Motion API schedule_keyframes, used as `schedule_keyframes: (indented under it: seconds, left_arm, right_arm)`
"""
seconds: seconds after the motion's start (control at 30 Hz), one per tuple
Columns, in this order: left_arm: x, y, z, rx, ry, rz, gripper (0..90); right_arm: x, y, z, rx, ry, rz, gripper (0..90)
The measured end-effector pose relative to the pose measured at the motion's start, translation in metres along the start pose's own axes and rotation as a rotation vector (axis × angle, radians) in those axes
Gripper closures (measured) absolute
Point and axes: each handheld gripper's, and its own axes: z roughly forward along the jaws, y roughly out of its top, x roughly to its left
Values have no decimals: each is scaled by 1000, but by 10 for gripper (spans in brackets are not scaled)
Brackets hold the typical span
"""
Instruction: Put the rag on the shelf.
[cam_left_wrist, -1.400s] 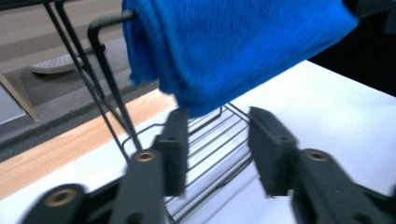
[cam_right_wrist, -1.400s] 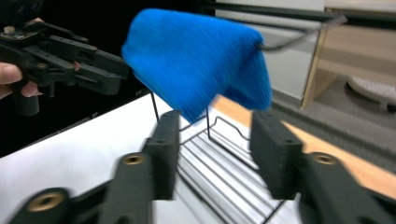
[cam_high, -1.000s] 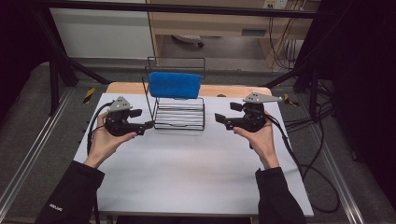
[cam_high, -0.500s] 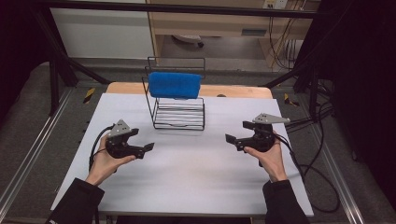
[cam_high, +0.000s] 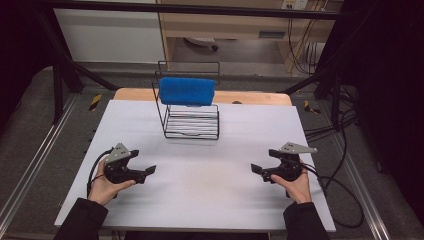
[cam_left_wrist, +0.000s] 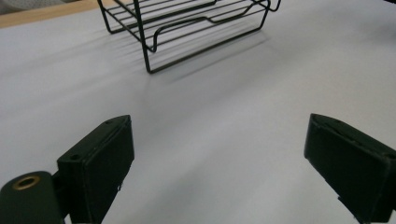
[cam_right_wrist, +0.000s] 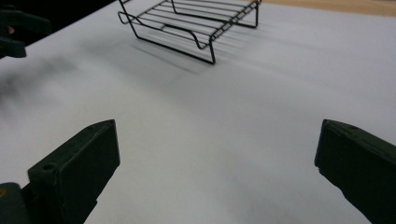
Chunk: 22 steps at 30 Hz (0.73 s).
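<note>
The left tongs (cam_high: 146, 172) sit low over the near left part of the white surface (cam_high: 210, 175) with the jaws spread wide and nothing between them, having just been opening, and the right tongs (cam_high: 259, 171) sit the same way at the near right, also just opened and holding nothing, each pair pointing inward toward the other. Well apart from both, at the far middle of the surface, stands a black wire rack (cam_high: 192, 122), and a blue sponge (cam_high: 186, 90) rests across the top of its upright back
</note>
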Motion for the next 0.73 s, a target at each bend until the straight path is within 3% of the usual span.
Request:
schedule_keyframes:
  seconds: [0.17,0.33,0.57,0.73]
  left_arm:
    - [1,-10,-3,18,-2,25,88]
    - [4,-17,-6,15,2,23,88]
    - [7,-24,-9,40,23,27,88]
    - [7,-27,-9,50,28,35,88]
  right_arm:
    - [-8,-15,-8,7,-4,6,7]
    - [-16,-28,-13,13,-7,18,7]
    - [-17,-41,-16,69,-24,-3,7]
    - [-17,-45,-16,78,-29,-8,7]
